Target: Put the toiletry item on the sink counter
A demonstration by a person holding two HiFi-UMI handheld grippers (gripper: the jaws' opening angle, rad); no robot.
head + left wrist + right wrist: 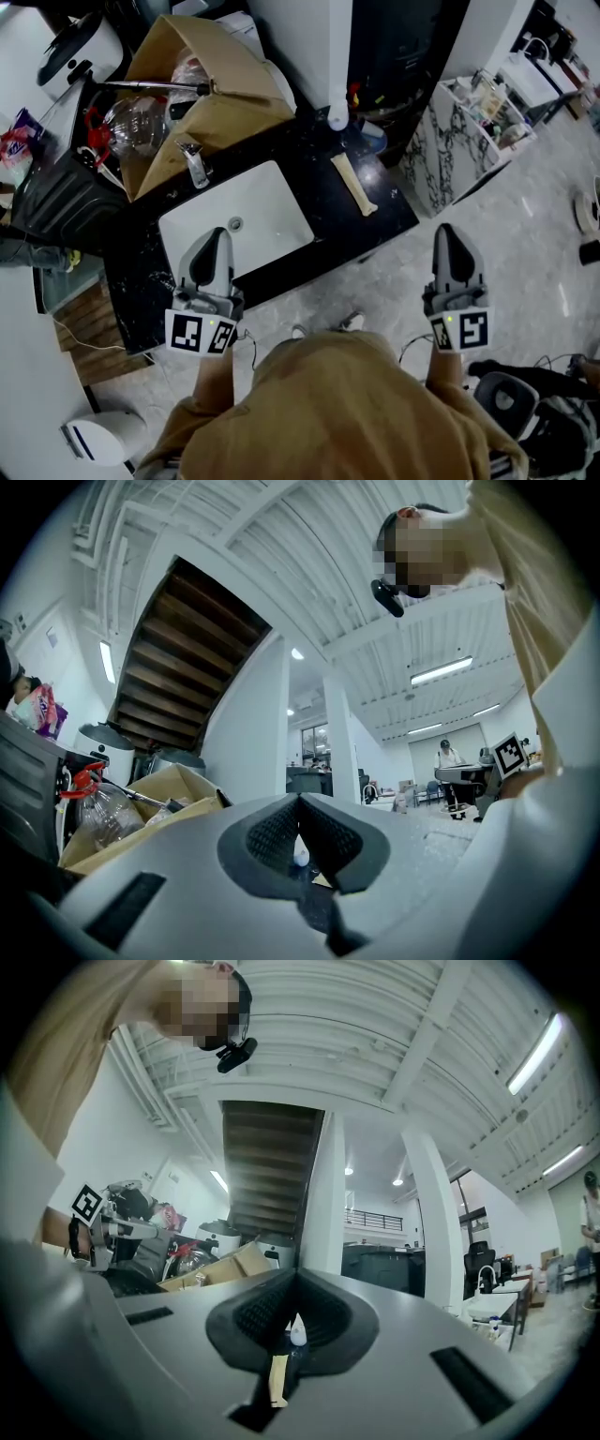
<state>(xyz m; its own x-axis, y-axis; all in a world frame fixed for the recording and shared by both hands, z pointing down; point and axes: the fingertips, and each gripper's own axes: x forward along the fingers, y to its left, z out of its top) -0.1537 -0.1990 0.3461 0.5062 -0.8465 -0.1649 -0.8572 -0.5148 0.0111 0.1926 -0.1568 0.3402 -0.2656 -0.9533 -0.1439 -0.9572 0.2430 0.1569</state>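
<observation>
No text or label is legible.

The toiletry item [353, 184] lies on the counter [396, 221], right of the basin [258, 211].

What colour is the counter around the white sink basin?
The counter is glossy black with faint pale speckling. The head view shows it best.

A tan loose shirt [337, 412] is worn, and the grey left tool [217, 236] and right tool [448, 231] bear black-and-white marker cubes [201, 333].
</observation>
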